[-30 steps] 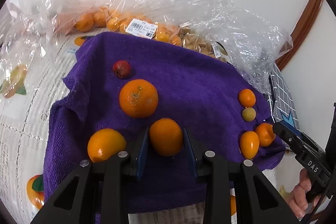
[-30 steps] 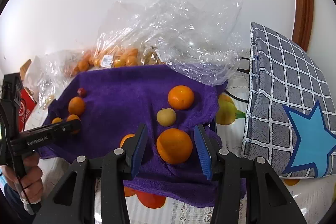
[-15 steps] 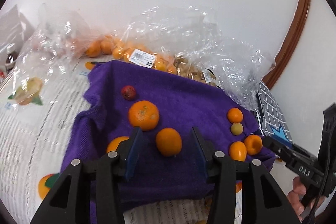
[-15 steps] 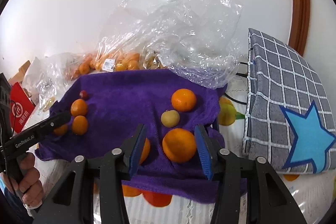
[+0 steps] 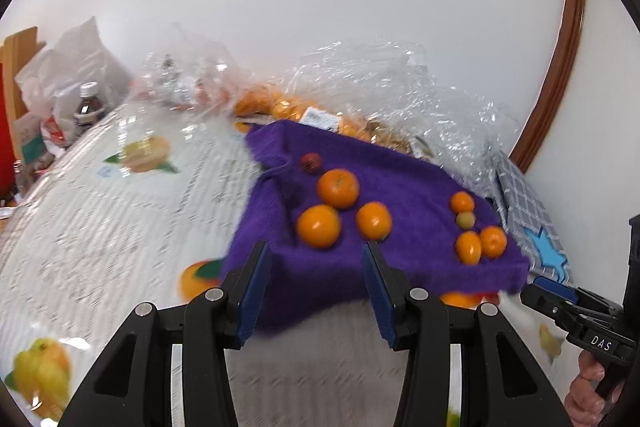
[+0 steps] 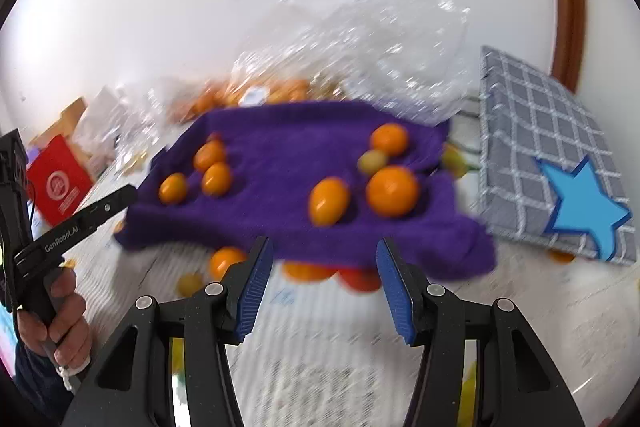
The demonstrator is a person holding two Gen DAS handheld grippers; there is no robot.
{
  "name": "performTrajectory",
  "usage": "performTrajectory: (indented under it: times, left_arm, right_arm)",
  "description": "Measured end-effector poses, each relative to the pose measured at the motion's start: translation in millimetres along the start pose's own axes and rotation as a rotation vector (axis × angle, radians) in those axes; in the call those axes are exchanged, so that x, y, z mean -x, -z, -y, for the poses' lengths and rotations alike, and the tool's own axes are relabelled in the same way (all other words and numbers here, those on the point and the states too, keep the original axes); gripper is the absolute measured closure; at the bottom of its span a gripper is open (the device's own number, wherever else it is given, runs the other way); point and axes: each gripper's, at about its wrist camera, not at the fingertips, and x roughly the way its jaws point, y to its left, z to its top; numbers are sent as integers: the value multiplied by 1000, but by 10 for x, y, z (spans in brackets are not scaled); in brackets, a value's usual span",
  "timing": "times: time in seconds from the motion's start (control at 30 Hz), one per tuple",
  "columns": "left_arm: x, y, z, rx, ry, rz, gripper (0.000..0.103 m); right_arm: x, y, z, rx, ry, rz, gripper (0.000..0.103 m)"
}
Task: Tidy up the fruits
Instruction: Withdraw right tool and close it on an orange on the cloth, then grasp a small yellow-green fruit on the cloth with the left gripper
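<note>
While spread over a fruit-print tablecloth [image 5: 120,211], carries every loose fruit: purple towel [image 5: 400,187], with clear plastic bags [image 5: 380,79] of oranges behind and a grey checked bag [image 6: 532,131] with a blue star at its right edge

Toward the towel's left end: three oranges [image 5: 338,188] clustered, small red fruit [image 5: 311,162] just behind

Toward the right end: four smaller fruits, one pale green [image 6: 373,159]

Left gripper [image 5: 314,291]: held off the towel's near edge, jaws parted, nothing between the blue pads, just been opening

Right gripper [image 6: 325,287]: same, apart and empty, short of the towel, large orange [image 6: 392,191] lying free beyond
</note>
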Motion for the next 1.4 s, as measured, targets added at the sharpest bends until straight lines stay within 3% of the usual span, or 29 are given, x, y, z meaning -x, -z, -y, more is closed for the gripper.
performTrajectory:
  times: [0.2,0.43,0.73,0.8,0.87,0.97,1.1,1.2,1.4]
  left_arm:
    - [170,99,-251,42,-29,-29,58]
    - [25,150,-335,61,-57,-120,58]
    - [26,162,-346,58,-69,-118,58]
    - [16,162,-342,61,-72,-122,58]
    - [23,161,-352,67,-74,-120,58]
    - [38,157,-356,71,-69,-113,58]
    - [-4,166,-354,72,-65,-135,58]
    - [18,170,-319,58,-63,-124,58]
    - [46,190,-210,13,-36,-114,58]
  right_arm:
    - [-122,136,-225,59,-34,-34,51]
    - [-365,43,-370,89,-78,-70,53]
    - [-680,-25,-452,63,-158,-141,53]
    - [-717,-13,-455,57,-171,-147,56]
    - [-751,6,-442,45,-174,-155,68]
    - [-669,17,-376,17,-191,-136,69]
    - [-466,63,-208,-7,-136,-82,69]
    - [-309,167,-43,14,-18,-52,69]
    - [-225,306,203,26,37,-87,69]
